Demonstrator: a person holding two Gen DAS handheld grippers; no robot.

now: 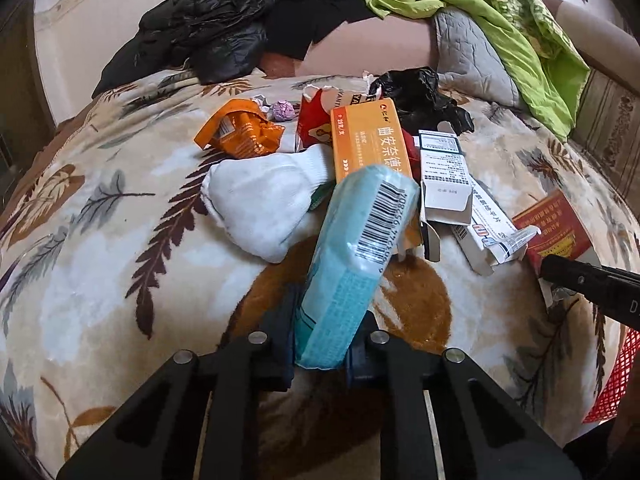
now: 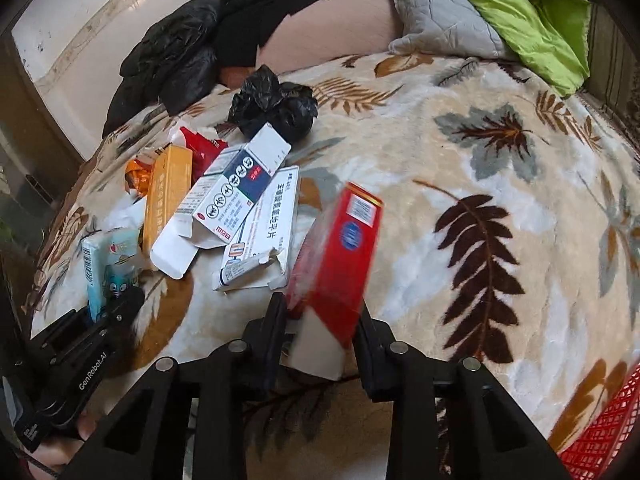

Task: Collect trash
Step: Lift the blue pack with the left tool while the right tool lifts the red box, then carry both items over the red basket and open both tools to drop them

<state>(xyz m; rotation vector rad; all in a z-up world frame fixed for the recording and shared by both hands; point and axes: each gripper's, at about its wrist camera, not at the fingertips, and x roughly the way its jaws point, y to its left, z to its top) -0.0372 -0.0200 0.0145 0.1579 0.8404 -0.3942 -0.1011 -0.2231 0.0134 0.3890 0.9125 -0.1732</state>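
- Left gripper [image 1: 320, 344] enters from the bottom centre of the left wrist view, angled down at the leaf-patterned blanket [image 1: 120, 280], its jaws pressed onto the lower end of a pale blue tissue pack [image 1: 356, 256] that leans up and away, barcode side up.
- Right gripper [image 2: 320, 336] rises from the bottom centre of the right wrist view, also tilted down; a red carton [image 2: 340, 256] with a white end stands between its fingers, leaning toward the upper right. The left finger touches the carton, but whether the right pad presses on it is hard to tell.
- Trash pile sits mid-frame in the left view: an orange medicine box [image 1: 372, 140], a white sock [image 1: 260, 200], an orange wrapper [image 1: 240, 128], an opened white carton [image 1: 444, 176] and a crumpled black plastic bag [image 1: 420, 100].
- Red carton is motion-blurred along its left edge, so its print is unreadable.
- Right gripper shows in the left view only as a black finger cut off at the right edge.
- Red mesh basket [image 2: 600, 432] is clipped by the lower right corner in both views; its inside is out of sight.
- Black jacket [image 1: 208, 28] and green cloth [image 1: 500, 20] lie along the top, partly cut by the fisheye rim.
- Part of a hand [image 2: 60, 448] behind the left gripper shows at the lower left of the right view, mostly hidden.
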